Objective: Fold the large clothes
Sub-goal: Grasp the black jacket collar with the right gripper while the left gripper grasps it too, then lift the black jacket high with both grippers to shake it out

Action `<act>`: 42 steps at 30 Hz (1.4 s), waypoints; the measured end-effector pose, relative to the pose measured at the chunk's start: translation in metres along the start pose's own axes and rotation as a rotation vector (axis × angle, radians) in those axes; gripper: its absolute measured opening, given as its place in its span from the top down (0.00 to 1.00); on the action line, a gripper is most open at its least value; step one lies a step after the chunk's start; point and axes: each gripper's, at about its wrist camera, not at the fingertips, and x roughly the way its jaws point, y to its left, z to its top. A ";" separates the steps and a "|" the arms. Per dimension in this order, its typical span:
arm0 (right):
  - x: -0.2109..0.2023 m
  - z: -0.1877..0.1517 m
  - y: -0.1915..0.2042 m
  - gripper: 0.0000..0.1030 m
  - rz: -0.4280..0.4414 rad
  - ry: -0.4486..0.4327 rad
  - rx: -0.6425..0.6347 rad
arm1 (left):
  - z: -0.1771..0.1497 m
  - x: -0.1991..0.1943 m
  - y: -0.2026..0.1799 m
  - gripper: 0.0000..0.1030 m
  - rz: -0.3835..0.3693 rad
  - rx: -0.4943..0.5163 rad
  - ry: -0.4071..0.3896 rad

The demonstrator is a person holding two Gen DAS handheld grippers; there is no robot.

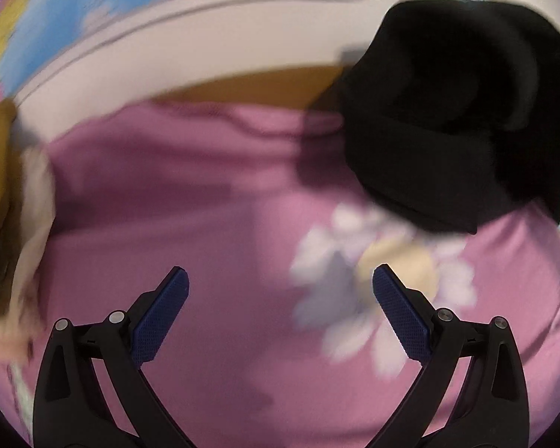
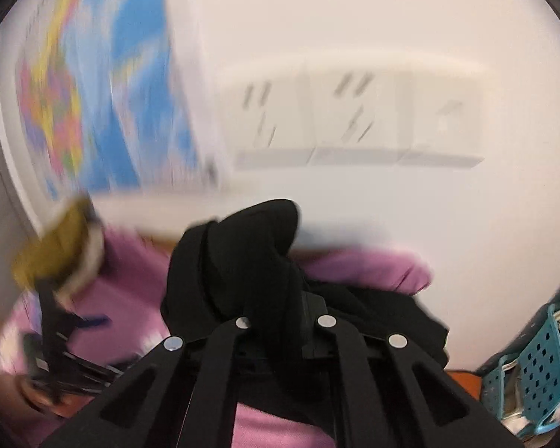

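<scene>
right gripper [image 2: 280, 321] clamped on black garment [image 2: 242, 261], centre frame; left gripper [image 1: 280, 280] apart over pink sheet [image 1: 168, 186]. advice: lift clear, spread flat before folding.

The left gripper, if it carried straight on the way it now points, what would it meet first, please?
Most likely the pink cloth, which fills the view ahead of the open left gripper. The black garment hangs off to the right of that line. The picture is blurred, so depth is uncertain.
</scene>
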 end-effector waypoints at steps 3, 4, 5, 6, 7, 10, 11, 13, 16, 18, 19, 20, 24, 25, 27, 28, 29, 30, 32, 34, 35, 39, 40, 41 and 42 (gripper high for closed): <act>-0.047 0.016 -0.025 0.96 -0.013 -0.098 0.073 | 0.022 0.001 -0.017 0.05 -0.094 0.049 -0.070; -0.053 0.021 -0.028 0.96 -0.007 -0.106 0.086 | 0.027 0.002 -0.025 0.05 -0.127 0.072 -0.084; -0.062 0.025 -0.034 0.96 -0.016 -0.125 0.107 | 0.031 0.003 -0.032 0.05 -0.155 0.094 -0.102; -0.068 0.025 -0.038 0.96 -0.013 -0.133 0.117 | 0.035 0.004 -0.044 0.05 -0.196 0.131 -0.121; -0.073 0.027 -0.042 0.96 -0.015 -0.141 0.120 | 0.037 0.005 -0.054 0.05 -0.226 0.161 -0.135; -0.078 0.030 -0.042 0.96 -0.008 -0.151 0.137 | 0.031 -0.003 -0.074 0.05 -0.372 0.254 -0.191; -0.080 0.028 -0.042 0.96 -0.006 -0.155 0.145 | 0.028 -0.005 -0.075 0.05 -0.409 0.275 -0.199; -0.081 0.029 -0.040 0.96 -0.006 -0.152 0.142 | 0.019 -0.010 -0.076 0.05 -0.520 0.331 -0.186; -0.078 0.030 -0.038 0.96 0.001 -0.148 0.143 | 0.011 -0.017 -0.075 0.05 -0.556 0.397 -0.193; -0.078 0.030 -0.036 0.96 -0.003 -0.153 0.135 | 0.011 -0.017 -0.082 0.05 -0.552 0.446 -0.201; -0.081 0.029 -0.039 0.96 0.002 -0.156 0.141 | 0.011 -0.017 -0.089 0.05 -0.529 0.477 -0.213; -0.083 0.028 -0.042 0.96 0.013 -0.157 0.144 | 0.014 -0.012 -0.098 0.05 -0.497 0.497 -0.205; -0.085 0.030 -0.043 0.96 -0.003 -0.171 0.151 | 0.041 0.036 -0.117 0.31 -0.405 0.419 -0.065; -0.087 0.030 -0.044 0.96 -0.008 -0.175 0.155 | 0.049 0.043 -0.116 0.68 -0.424 0.386 -0.029; -0.095 0.032 -0.049 0.96 -0.018 -0.180 0.169 | 0.071 0.050 -0.111 0.86 -0.436 0.295 0.002; -0.101 0.033 -0.051 0.96 -0.032 -0.187 0.169 | 0.080 0.045 -0.112 0.88 -0.411 0.286 -0.035; -0.109 0.036 -0.052 0.96 -0.049 -0.203 0.168 | 0.088 0.038 -0.114 0.88 -0.388 0.284 -0.067; -0.121 0.041 -0.053 0.96 -0.064 -0.220 0.160 | 0.100 0.026 -0.119 0.88 -0.379 0.288 -0.103; -0.143 0.052 -0.054 0.96 -0.092 -0.257 0.163 | 0.124 -0.003 -0.131 0.89 -0.371 0.295 -0.177; -0.177 0.068 -0.049 0.96 -0.138 -0.311 0.139 | 0.144 -0.030 -0.144 0.89 -0.387 0.302 -0.234; -0.197 0.077 -0.045 0.96 -0.153 -0.339 0.129 | 0.151 -0.041 -0.150 0.89 -0.379 0.308 -0.257; -0.277 0.108 -0.021 0.96 -0.204 -0.467 0.071 | 0.188 -0.114 -0.165 0.89 -0.386 0.281 -0.431; -0.299 0.114 -0.011 0.97 -0.216 -0.508 0.050 | 0.197 -0.132 -0.165 0.89 -0.403 0.267 -0.461; -0.324 0.121 0.000 0.97 -0.217 -0.549 0.027 | 0.208 -0.157 -0.165 0.89 -0.419 0.247 -0.501; -0.348 0.126 0.013 0.97 -0.232 -0.592 -0.004 | 0.214 -0.175 -0.163 0.89 -0.430 0.236 -0.531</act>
